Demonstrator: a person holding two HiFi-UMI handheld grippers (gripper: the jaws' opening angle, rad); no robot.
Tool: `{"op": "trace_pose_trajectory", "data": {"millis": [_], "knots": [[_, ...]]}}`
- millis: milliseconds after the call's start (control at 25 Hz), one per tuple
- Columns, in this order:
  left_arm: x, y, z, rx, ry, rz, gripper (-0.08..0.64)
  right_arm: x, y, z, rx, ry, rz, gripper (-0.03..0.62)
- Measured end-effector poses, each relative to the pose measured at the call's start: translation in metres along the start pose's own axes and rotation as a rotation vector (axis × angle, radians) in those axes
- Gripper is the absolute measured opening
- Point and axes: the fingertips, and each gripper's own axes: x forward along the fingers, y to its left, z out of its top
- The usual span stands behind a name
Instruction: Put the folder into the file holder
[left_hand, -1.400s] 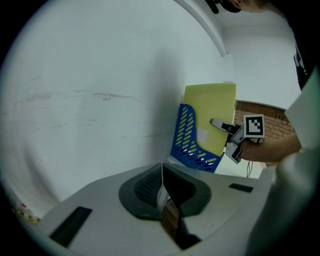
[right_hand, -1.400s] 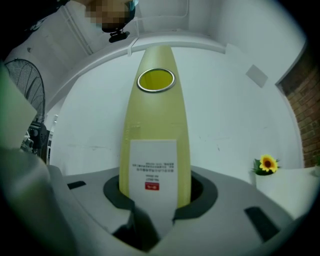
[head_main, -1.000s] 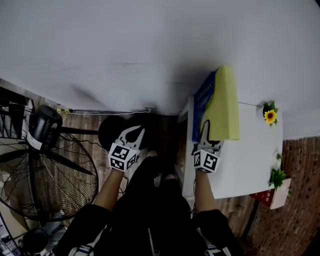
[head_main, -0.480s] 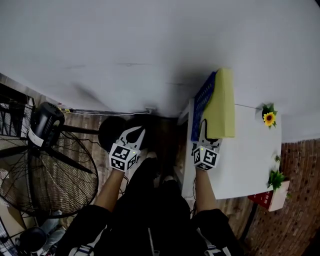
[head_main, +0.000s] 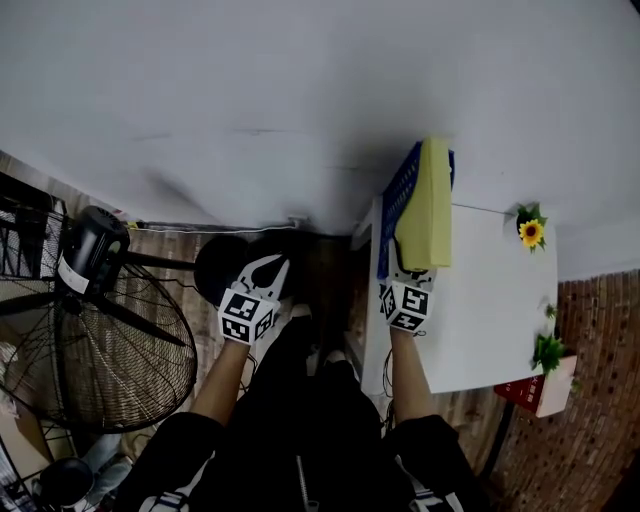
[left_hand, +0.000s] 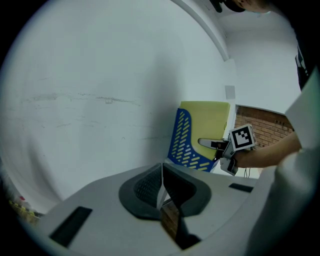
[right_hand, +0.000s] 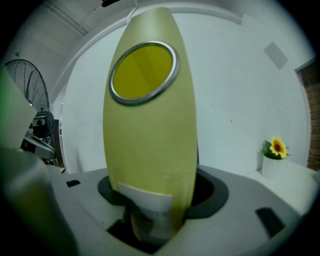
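A thick yellow folder (head_main: 428, 210) stands on edge in the blue slotted file holder (head_main: 397, 205) at the far left end of the white table (head_main: 490, 300). My right gripper (head_main: 408, 275) is at the folder's near spine. In the right gripper view the spine (right_hand: 147, 125), with its metal-ringed hole, sits between the jaws. These are opening, and a gap shows at the right pad. My left gripper (head_main: 268, 268) hangs over the floor left of the table, shut and empty (left_hand: 161, 187). The left gripper view shows the holder (left_hand: 182, 142) and folder (left_hand: 207, 120) from the side.
A sunflower pot (head_main: 530, 232) stands at the table's back right, a green plant (head_main: 548, 350) at its right edge, and a red box (head_main: 535, 395) below that. A large floor fan (head_main: 100, 340) stands to my left. The white wall is close behind the holder.
The folder has swung more upright and gone deeper into the holder. My right gripper followed it forward and slightly left. The left gripper stayed put.
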Motion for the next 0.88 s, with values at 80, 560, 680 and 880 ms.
{"op": "trace_pose_trajectory", "data": {"millis": [80, 560, 680, 880], "knots": [[-0.002, -0.002, 0.0, -0.009, -0.001, 0.0, 0.029, 0.0, 0.002, -0.003, -0.006, 0.026, 0.01, 0.277], [-0.018, -0.014, 0.001, -0.032, -0.012, 0.008, 0.029, -0.016, 0.013, 0.008, -0.006, 0.073, 0.055, 0.319], [-0.024, -0.024, 0.004, -0.025, -0.02, 0.011, 0.029, -0.032, 0.015, 0.013, -0.006, 0.061, 0.071, 0.319], [-0.042, -0.05, 0.008, -0.003, -0.04, 0.016, 0.029, -0.075, 0.021, 0.014, -0.049, 0.061, 0.116, 0.318]]}}
